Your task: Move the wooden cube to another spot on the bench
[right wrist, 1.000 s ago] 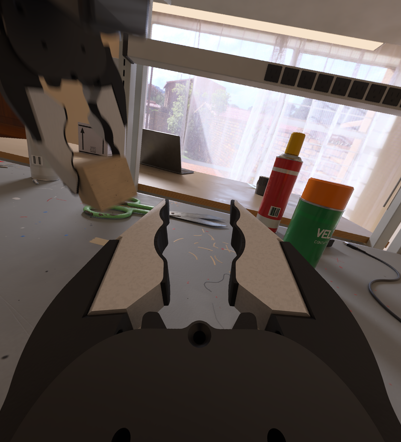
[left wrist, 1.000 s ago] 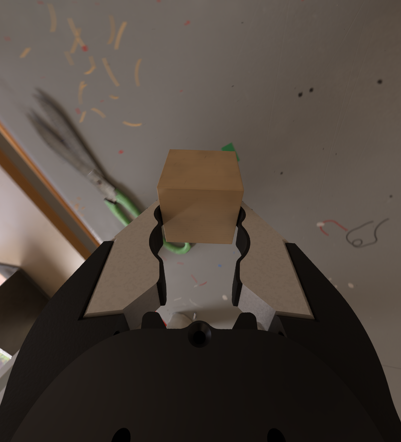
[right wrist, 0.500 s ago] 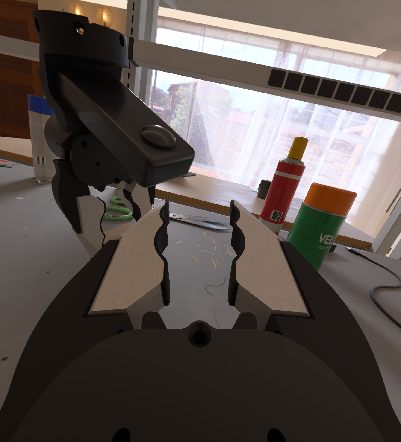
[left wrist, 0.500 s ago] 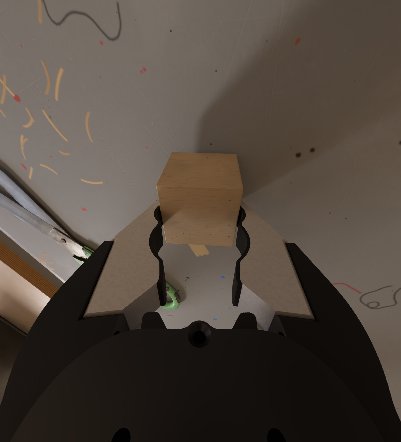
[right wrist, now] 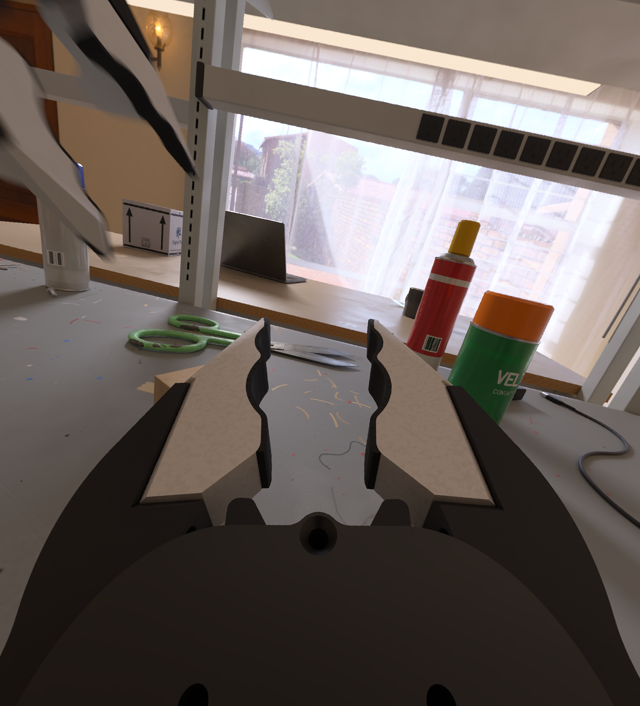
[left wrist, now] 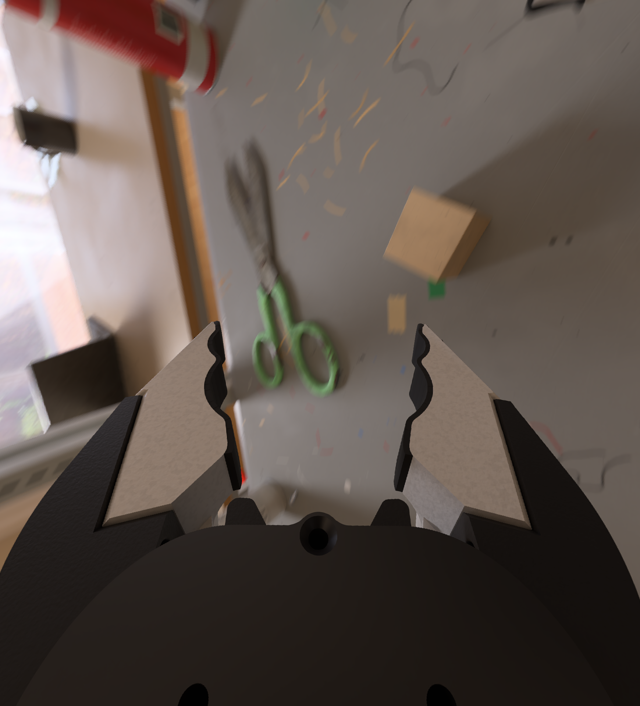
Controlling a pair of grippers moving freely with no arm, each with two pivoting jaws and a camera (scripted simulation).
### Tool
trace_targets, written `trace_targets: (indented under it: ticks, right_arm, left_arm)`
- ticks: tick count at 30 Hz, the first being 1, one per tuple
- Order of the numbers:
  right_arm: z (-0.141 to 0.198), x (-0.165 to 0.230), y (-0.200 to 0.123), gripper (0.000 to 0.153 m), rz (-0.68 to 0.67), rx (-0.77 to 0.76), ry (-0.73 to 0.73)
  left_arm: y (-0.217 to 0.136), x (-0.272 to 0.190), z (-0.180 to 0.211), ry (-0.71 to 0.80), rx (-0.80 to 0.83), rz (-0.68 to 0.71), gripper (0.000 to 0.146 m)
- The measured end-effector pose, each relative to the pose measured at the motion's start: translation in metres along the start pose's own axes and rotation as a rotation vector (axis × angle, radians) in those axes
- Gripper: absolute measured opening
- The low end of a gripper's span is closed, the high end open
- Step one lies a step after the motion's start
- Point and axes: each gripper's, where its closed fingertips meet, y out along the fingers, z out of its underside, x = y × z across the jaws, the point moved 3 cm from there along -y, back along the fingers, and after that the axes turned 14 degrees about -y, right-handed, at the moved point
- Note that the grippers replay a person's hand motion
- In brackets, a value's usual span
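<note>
Left tongs (left wrist: 318, 328) gape wide, holding nothing; wooden cube (left wrist: 435, 233) lies free; right tongs (right wrist: 318, 324) part-open, bare.

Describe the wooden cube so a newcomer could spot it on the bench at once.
Start at the grey bench, flecked with paint and shavings, and find the green scissors near its back edge. The cube sits beside them, apart, by a green tape scrap. It is the only plain tan block there.
</note>
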Motion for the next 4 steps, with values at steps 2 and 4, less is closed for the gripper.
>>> trace_targets:
  ticks: [2,4]
  right_arm:
    - [0.0,0.001,0.001,0.051,-0.009,0.004,0.004]
    - [0.0,0.003,0.002,0.051,-0.021,0.004,0.007]
  left_arm:
    - [-0.044,0.019,0.031,-0.021,0.071,-0.09,0.098]
    - [-0.077,0.031,0.073,-0.08,0.209,-0.145,0.097]
